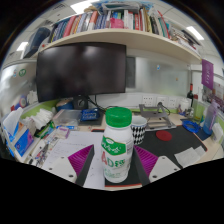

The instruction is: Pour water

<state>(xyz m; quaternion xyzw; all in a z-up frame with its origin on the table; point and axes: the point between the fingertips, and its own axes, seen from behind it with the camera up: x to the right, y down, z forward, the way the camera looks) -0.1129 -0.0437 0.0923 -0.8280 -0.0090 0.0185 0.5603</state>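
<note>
A white bottle [118, 146] with a green cap and green label stands between the fingers [117, 165], whose purple pads [146, 160] sit close on both sides. Whether they press on it or leave a gap I cannot tell. Just beyond the bottle on the worktop [185, 140] stands a dark cup [138, 126], with a monitor [82, 70] further back. The step in hand looks like taking hold of the bottle. Next it needs a firm grip, a lift towards the cup, and the cap looks to be on.
</note>
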